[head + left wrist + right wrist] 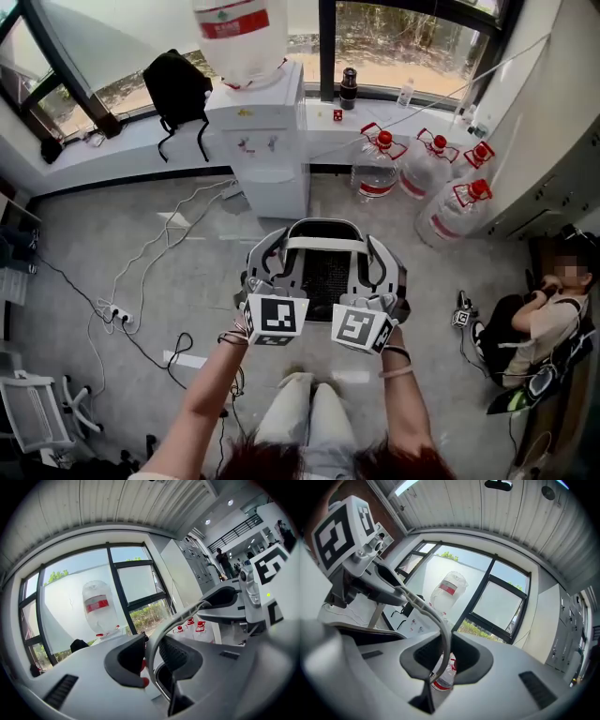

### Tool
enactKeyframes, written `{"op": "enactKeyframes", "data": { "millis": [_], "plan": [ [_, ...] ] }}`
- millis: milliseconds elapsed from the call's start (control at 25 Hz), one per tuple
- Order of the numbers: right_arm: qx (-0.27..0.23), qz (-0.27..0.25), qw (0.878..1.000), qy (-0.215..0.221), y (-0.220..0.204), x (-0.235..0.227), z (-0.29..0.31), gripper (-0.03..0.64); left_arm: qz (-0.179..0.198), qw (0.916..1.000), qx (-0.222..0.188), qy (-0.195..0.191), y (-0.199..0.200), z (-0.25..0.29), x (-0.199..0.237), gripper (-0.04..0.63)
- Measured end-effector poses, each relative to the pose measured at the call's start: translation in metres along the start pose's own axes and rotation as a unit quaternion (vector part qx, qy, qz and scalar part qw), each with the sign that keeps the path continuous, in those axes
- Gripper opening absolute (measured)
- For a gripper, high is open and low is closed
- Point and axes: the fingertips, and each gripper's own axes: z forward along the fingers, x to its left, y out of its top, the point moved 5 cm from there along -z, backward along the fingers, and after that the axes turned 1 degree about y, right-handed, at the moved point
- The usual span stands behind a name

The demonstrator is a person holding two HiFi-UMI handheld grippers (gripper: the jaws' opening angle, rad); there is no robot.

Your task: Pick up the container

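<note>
Straight beyond both grippers, by the window, stands a white box-shaped water dispenser (267, 141) with a large clear bottle (239, 37) with a red label upended on top. How full the bottle is cannot be told. Far out on the right gripper's side a person (534, 323) sits on the floor.

The rounded grey plastic container (323, 267) hangs in the air between the two grippers, directly ahead of their marker cubes and above the grey floor (187, 272). Its mouth faces up, it sits about level, and in the head view its longer side runs across from one gripper to the other. Inside, a black perforated surface shows.

Past the right gripper, four clear round water jugs (377, 164) with red caps stand on the floor. Whether they hold water cannot be told. A black fabric backpack (176, 89) rests on the sill beyond the left gripper.

The left gripper (265, 279) is clamped on the container's thin grey rim (187, 613), which runs between its dark ribbed pads (129, 660). The right gripper (380, 281) pinches the opposite rim (422, 606) in the same way.

A white power strip (120, 316) lies on the floor out to the left gripper's side.
</note>
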Motion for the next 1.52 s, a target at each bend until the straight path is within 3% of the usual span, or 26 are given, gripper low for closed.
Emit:
{"op": "enactKeyframes", "data": {
  "millis": [400,720,1160,1520],
  "plan": [
    [-0.02,-0.008,1.0,-0.017,0.092,-0.074,-0.035,0.072,-0.011,0.9996,-0.024,0.003,0.112,-0.034,0.025,0.098],
    [-0.056,-0.01,0.998,-0.032,0.134,-0.11,-0.068,0.072,-0.012,0.9988,-0.045,0.015,0.173,-0.067,0.032,0.097],
    [-0.075,0.01,0.997,-0.023,0.162,-0.121,-0.123,0.077,-0.002,0.9989,-0.044,0.015,0.206,-0.121,0.022,0.098],
    [-0.069,0.002,0.996,-0.051,0.187,-0.098,-0.158,0.077,-0.013,0.9981,-0.058,-0.015,0.201,-0.162,0.033,0.098]
  ]
}}
